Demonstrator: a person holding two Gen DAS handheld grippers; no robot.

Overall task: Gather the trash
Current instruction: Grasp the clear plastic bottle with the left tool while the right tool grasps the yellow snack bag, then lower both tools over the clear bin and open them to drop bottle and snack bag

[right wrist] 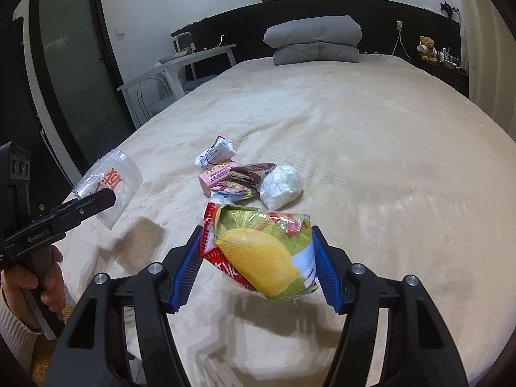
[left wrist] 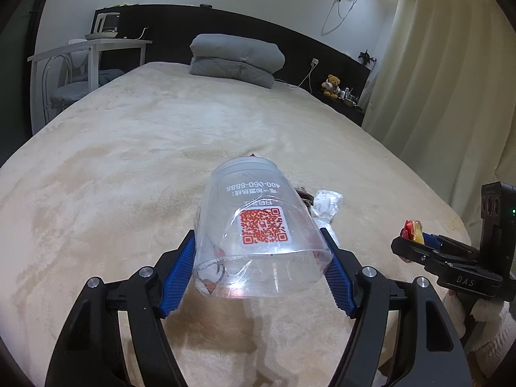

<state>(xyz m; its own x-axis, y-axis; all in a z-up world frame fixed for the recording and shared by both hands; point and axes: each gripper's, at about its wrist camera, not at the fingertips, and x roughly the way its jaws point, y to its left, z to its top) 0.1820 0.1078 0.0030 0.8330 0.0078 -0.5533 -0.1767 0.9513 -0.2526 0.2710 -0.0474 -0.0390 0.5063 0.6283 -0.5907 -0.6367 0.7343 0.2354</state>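
Note:
My left gripper (left wrist: 261, 251) is shut on a clear plastic cup (left wrist: 258, 225) with a red QR code, held above the bed; it also shows at the left of the right wrist view (right wrist: 109, 187). My right gripper (right wrist: 258, 251) is shut on a chip bag (right wrist: 261, 251) with a yellow chip picture, held above the bed; its tip shows in the left wrist view (left wrist: 412, 233). More trash lies on the bed ahead: a white crumpled wrapper (right wrist: 214, 154), a pink box (right wrist: 217, 177), a brown wrapper (right wrist: 251, 174) and a white wad in clear plastic (right wrist: 282, 187).
A beige blanket covers the bed (right wrist: 371, 161). Folded grey bedding (right wrist: 316, 40) lies at the headboard. A white table and chair (right wrist: 167, 77) stand at the left, a dark door (right wrist: 74, 64) beyond. A teddy bear (right wrist: 426, 48) sits on the right shelf; curtains (left wrist: 445, 64) hang right.

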